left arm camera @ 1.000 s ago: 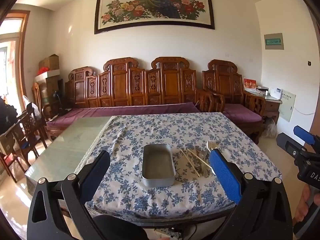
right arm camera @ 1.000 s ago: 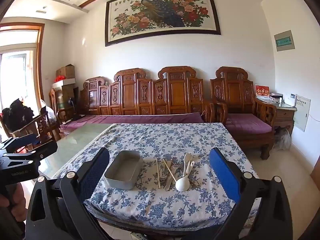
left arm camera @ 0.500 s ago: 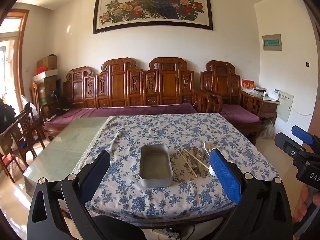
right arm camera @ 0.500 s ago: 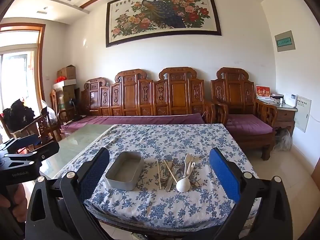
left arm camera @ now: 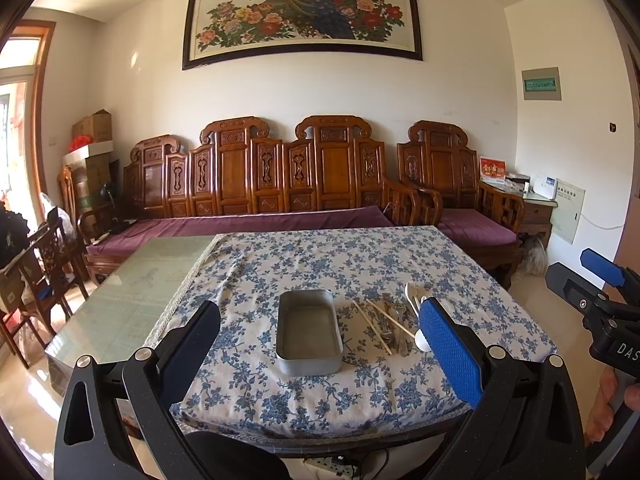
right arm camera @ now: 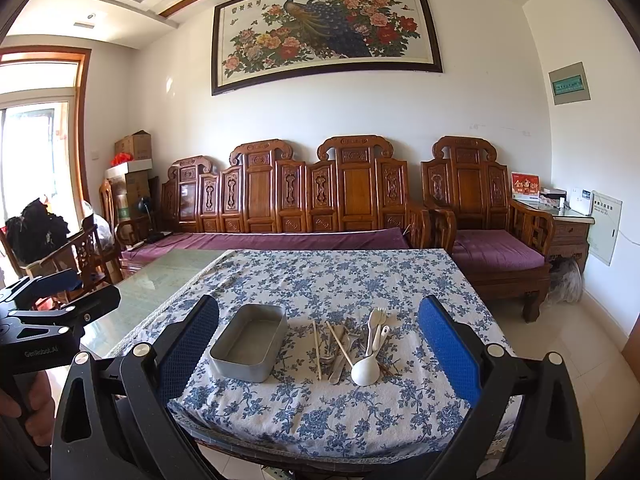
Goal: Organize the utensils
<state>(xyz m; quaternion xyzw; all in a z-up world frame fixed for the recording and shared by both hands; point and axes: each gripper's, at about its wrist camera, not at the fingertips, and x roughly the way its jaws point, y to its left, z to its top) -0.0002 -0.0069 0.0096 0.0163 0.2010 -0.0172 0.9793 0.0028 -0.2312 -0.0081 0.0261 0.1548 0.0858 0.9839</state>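
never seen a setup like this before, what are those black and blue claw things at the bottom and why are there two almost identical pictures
The claws are hand-held grippers, one in each of a person's hands, and each carries a wide-angle camera looking forward along its two fingers. So one picture comes from the left gripper and the other from the right gripper, which is why the views nearly match. Each camera also catches the other gripper at the edge of its picture.

Both grippers are open and hold nothing; they hang short of the table's near edge.

On the flowered tablecloth sits an empty metal tin. Beside it lies a loose pile of utensils: wooden chopsticks, metal cutlery, a white spoon and a white fork.
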